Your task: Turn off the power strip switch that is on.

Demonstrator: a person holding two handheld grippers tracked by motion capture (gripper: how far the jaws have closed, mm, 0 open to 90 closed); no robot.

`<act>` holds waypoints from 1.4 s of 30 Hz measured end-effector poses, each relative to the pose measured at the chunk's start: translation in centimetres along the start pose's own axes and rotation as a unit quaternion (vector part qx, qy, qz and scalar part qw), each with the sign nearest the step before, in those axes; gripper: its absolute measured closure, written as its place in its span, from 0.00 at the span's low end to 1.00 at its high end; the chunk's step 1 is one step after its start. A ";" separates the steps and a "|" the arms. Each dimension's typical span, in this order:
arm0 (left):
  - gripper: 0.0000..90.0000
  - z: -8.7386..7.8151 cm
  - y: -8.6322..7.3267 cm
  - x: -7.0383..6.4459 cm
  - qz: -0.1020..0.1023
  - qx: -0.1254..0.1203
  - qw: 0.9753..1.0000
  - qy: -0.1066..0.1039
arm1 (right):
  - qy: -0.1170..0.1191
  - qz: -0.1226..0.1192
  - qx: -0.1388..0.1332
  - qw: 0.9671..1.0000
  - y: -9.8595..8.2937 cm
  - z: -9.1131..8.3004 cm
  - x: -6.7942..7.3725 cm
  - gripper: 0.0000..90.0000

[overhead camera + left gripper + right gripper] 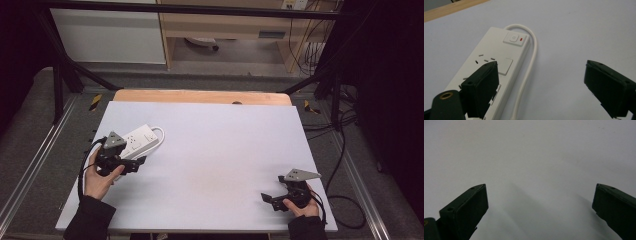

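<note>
**Left tool spread over power strip; right tool idle on bare desk**

Desk [215, 150]: a pale grey-white sheet covers the working surface, with a strip of wood showing along the far edge. The surface bears 1 item.

Power strip [141, 140]: white, lying flat on the left part of the desk, set on a diagonal. Its white cable [530, 62] loops out from the switch end and runs back along the strip's side, close beside the body. In the left gripper view the switch [515, 39] sits at the far end of the strip, with a small red mark beside it; socket slots and a blank square panel lie nearer the camera.

Left tool [134, 165]: held in the person's left hand [97, 177] at the near end of the power strip. Released, its 2 jaws standing wide apart. In the left gripper view, 1 jaw lies over the strip's top face; whether it touches cannot be told. The other jaw stands over bare desk, well clear of the cable. Nothing is grasped.

Right tool [268, 198]: held in the right hand [302, 205] near the desk's front right corner, well apart from the power strip. Released, jaws wide, with bare desk surface between them in the right gripper view.
</note>
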State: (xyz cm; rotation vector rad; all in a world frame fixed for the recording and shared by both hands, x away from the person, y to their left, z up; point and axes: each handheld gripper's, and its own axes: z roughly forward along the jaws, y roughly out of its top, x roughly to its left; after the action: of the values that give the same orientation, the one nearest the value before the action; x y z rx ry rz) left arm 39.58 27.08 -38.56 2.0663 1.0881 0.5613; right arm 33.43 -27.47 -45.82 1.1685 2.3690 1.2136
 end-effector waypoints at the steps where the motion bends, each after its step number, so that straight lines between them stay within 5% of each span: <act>1: 0.14 0.1 0.1 0.0 -0.001 0.001 1.000 0.000 | 0.000 0.001 0.000 1.000 0.0 0.0 0.0 0.01; 42: 0.51 2.8 0.4 1.4 -0.039 0.009 0.999 0.031 | 0.000 0.001 0.000 1.000 0.0 0.0 0.0 0.01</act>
State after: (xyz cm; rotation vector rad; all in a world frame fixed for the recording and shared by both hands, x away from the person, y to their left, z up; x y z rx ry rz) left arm 42.37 26.97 -40.01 2.0241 1.2082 0.5815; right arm 33.43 -27.48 -45.83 1.1716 2.3683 1.2129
